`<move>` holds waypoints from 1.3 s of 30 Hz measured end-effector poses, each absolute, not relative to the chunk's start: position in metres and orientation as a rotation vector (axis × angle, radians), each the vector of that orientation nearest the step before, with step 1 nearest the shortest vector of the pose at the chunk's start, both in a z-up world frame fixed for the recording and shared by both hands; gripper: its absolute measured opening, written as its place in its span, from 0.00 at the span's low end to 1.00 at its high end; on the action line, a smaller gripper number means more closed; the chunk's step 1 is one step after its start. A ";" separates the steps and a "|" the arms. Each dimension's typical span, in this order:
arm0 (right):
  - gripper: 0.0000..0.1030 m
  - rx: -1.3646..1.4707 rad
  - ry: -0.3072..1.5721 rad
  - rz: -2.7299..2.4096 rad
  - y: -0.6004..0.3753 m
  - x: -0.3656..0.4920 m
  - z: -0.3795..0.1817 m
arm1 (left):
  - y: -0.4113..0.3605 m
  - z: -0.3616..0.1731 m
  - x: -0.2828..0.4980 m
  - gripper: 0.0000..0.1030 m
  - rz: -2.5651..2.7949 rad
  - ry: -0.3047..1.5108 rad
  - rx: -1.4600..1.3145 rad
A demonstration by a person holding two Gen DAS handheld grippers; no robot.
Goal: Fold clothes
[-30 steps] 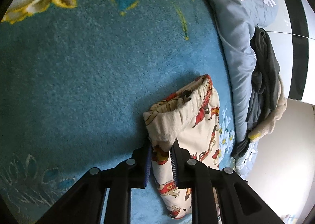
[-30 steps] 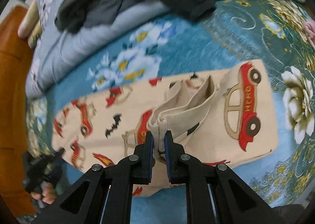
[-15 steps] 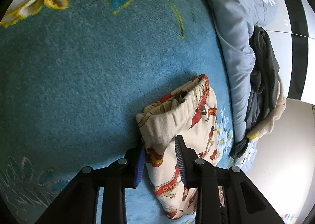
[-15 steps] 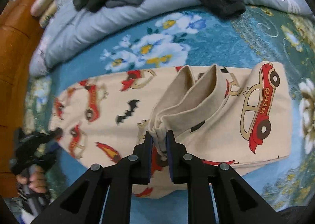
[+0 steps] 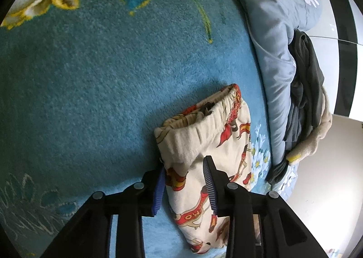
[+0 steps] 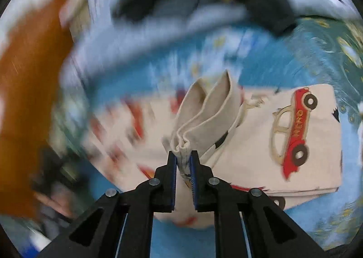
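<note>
Cream children's pants printed with red cars lie on a teal floral blanket. In the left wrist view my left gripper is open, its fingers standing either side of the elastic waistband end. In the right wrist view the pants lie partly folded, and my right gripper is shut on a bunched cream cuff lifted above the cloth. That view is blurred by motion on its left side.
A grey-blue floral quilt runs along the far side with a heap of dark and cream clothes on it. An orange-brown wooden surface is at the left of the right wrist view.
My left gripper has opened and let go of the waistband. My right gripper, still shut on the cuff, has carried it over the pants towards the right.
</note>
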State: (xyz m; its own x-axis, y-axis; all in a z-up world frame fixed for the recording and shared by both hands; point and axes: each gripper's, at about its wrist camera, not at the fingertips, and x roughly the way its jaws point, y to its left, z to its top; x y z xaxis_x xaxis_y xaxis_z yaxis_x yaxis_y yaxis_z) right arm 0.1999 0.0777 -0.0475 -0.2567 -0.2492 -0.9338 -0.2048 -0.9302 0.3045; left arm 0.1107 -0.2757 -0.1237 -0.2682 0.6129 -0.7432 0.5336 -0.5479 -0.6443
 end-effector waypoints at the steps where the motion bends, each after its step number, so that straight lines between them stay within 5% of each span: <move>1: 0.14 1.941 -0.546 -2.367 0.072 0.197 -0.054 | -0.276 -0.124 0.111 0.39 1.966 -1.463 -1.859; 5: 0.18 1.928 -0.672 -2.324 0.081 0.195 -0.058 | -0.276 -0.125 0.109 0.41 1.952 -1.483 -1.850; 7: 0.38 1.822 -0.885 -2.335 0.101 0.202 -0.052 | -0.275 -0.125 0.109 0.47 1.947 -1.493 -1.843; 8: 0.40 1.763 -0.991 -2.343 0.112 0.206 -0.049 | -0.275 -0.125 0.108 0.49 1.946 -1.494 -1.839; 11: 0.43 1.533 -1.354 -2.372 0.152 0.226 -0.037 | -0.271 -0.123 0.107 0.52 1.957 -1.479 -1.835; 15: 0.47 1.368 -1.549 -2.468 0.194 0.244 -0.016 | -0.267 -0.121 0.105 0.50 1.990 -1.448 -1.835; 19: 0.50 1.252 -1.707 -2.493 0.232 0.266 -0.008 | -0.262 -0.116 0.107 0.16 2.103 -1.324 -1.914; 23: 0.50 0.996 -2.035 -2.303 0.256 0.290 -0.028 | -0.247 -0.083 0.108 0.08 2.246 -1.147 -1.819; 31: 0.50 0.852 -2.110 -2.264 0.260 0.296 -0.031 | -0.119 0.061 0.126 0.08 2.314 -0.392 -1.264; 39: 0.50 0.688 -2.188 -2.345 0.273 0.325 -0.025 | 0.059 0.054 0.151 0.08 2.013 -0.170 -1.212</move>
State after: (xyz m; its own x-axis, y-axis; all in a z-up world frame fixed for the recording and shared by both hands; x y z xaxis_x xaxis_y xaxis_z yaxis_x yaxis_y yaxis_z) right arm 0.3247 0.2726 -0.0254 -0.9028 -0.1798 -0.3908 -0.3774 -0.1047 0.9201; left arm 0.1507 0.0593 0.0545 -0.2553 0.6676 -0.6994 -0.5407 -0.6982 -0.4692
